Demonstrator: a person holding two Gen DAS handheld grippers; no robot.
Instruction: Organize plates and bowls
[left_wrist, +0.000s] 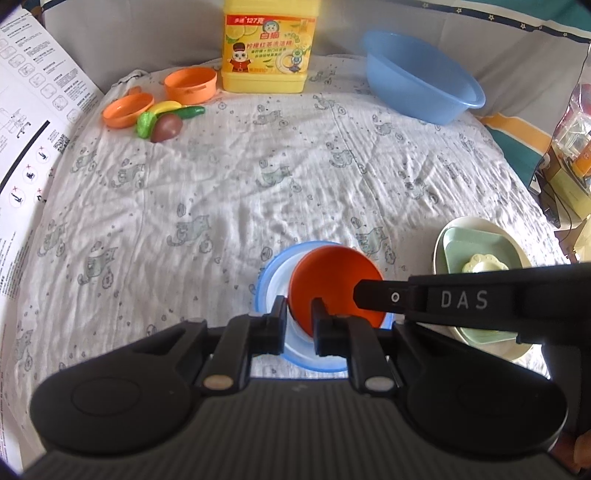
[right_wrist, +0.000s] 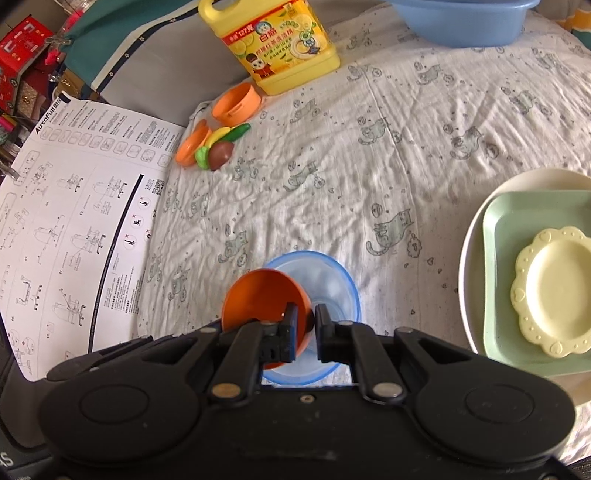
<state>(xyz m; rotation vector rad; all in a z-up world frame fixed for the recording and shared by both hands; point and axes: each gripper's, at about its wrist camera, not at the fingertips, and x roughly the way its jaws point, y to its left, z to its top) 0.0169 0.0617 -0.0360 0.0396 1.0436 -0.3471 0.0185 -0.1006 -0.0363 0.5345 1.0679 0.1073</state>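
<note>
Left gripper (left_wrist: 299, 314) pinching orange bowl (left_wrist: 334, 282) rim.
Bowl tilted over the blue-rimmed bowl (left_wrist: 269, 269); right gripper finger (left_wrist: 380, 293) inside it.

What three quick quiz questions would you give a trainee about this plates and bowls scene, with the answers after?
1. True or false: the left gripper and the right gripper both pinch the rim of the orange bowl.
2. The tilted orange bowl is held over: A) the light blue bowl; B) the blue basin; C) the detergent jug.
3. What lies on top of the green plate?

Key: 1 true; 2 A; 3 the yellow scalloped dish.
</note>
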